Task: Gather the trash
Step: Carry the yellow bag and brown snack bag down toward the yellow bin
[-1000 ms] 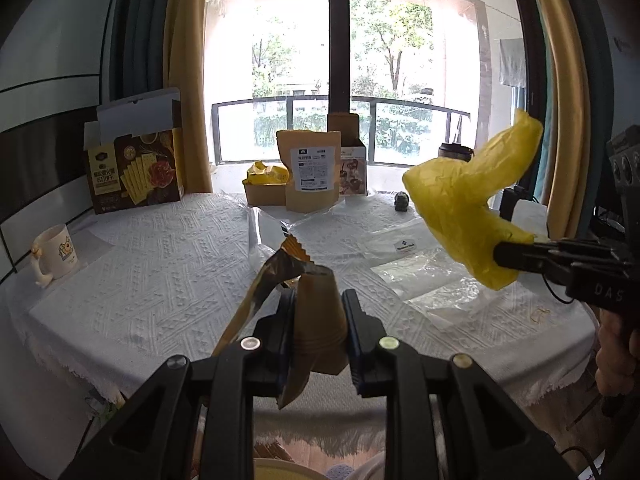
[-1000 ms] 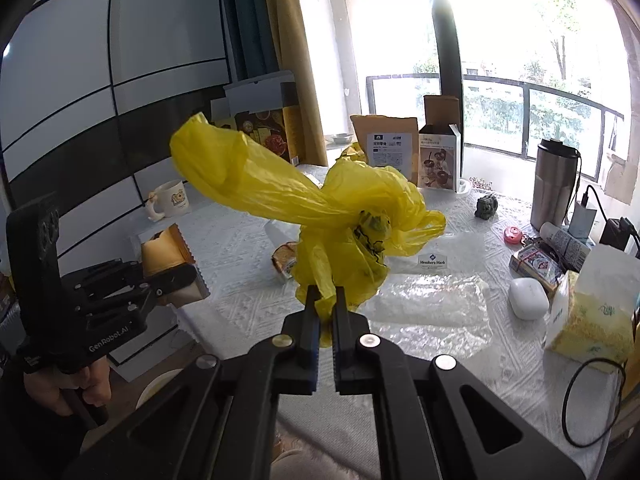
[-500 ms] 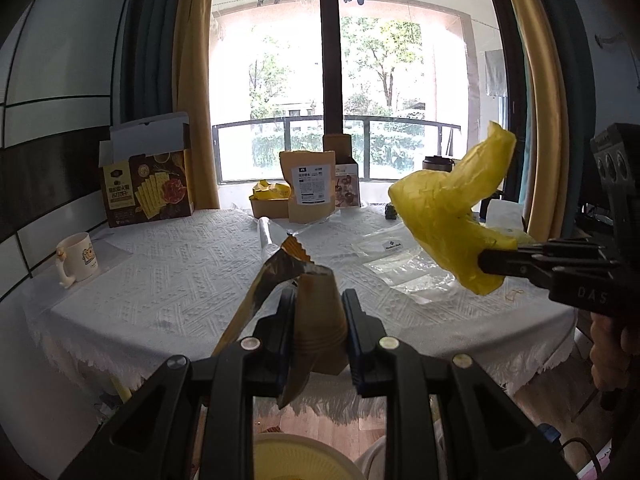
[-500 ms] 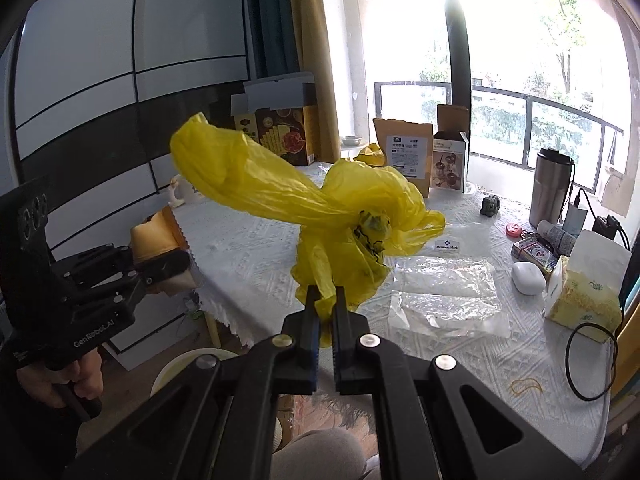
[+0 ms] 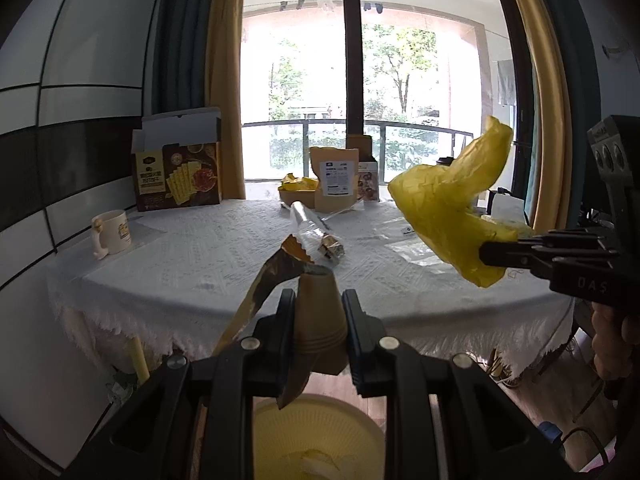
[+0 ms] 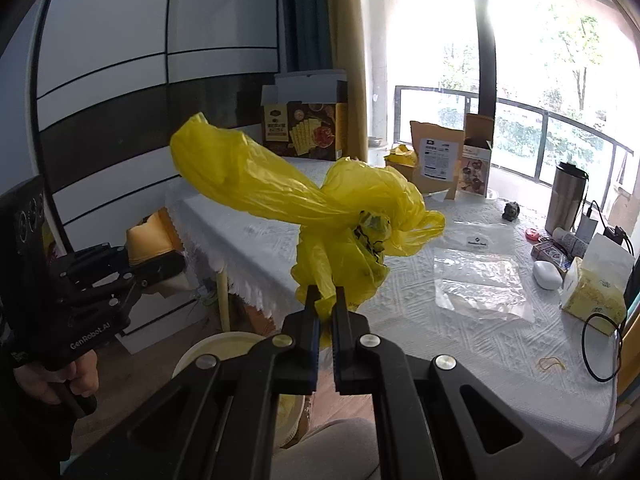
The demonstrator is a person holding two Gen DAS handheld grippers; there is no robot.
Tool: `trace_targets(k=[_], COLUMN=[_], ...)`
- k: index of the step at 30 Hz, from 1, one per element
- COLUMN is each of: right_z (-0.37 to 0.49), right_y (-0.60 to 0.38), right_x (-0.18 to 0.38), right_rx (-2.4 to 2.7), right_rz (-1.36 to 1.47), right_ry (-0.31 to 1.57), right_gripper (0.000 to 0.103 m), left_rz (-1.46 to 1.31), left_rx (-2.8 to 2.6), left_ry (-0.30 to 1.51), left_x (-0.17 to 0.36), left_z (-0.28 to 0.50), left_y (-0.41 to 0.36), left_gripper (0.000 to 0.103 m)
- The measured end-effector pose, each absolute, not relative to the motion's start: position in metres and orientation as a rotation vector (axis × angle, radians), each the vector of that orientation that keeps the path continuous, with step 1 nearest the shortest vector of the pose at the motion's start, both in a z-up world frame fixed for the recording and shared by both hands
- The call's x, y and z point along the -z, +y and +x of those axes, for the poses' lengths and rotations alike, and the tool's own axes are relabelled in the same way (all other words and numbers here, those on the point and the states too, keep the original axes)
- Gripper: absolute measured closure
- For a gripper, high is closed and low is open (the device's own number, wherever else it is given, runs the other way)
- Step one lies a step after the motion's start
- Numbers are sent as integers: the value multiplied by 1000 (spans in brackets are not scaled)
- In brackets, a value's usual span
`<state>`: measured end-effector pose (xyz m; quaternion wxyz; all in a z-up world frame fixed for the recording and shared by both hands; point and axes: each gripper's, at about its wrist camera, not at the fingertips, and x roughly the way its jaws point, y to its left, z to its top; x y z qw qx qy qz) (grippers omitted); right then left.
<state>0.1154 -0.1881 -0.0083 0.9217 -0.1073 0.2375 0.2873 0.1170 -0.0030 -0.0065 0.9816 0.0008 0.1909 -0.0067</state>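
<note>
while the left gripper [image 5: 318,312] pinched a stack of brown paper cups [image 5: 320,320] with a torn foil wrapper [image 5: 272,280] tucked against them, the right gripper [image 6: 326,312] had its jaws pressed tight on the tail of a crumpled yellow plastic bag [image 6: 320,208]. both bundles hung in the air off the near edge of the table [image 5: 200,264], which wore a white textured cloth. a pale yellow bin [image 5: 316,436] sat on the floor right below the cups in the left wrist view, and its rim [image 6: 216,348] showed low between the two grippers in the right wrist view. on the table lay a clear bottle [image 5: 316,232], a white mug [image 5: 112,232], a brown cracker box [image 5: 178,176], a kraft pouch [image 5: 336,184] and clear plastic sheets [image 6: 480,280].
</note>
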Motion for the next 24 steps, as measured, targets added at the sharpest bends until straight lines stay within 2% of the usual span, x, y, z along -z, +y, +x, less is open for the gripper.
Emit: trace_targets(k=[12, 24], right_z=[90, 96], right_y=[-134, -87], right_x=[40, 118], right_rx=[-653, -710], right_rz=[-292, -355], right_ry=[535, 731], right_gripper=[99, 98], left_rz=[-73, -140], left_rx=[-40, -72], left_ry=[425, 489], left_x=[44, 82], left_z=[76, 59], left_y=[47, 85], left_gripper=[81, 81])
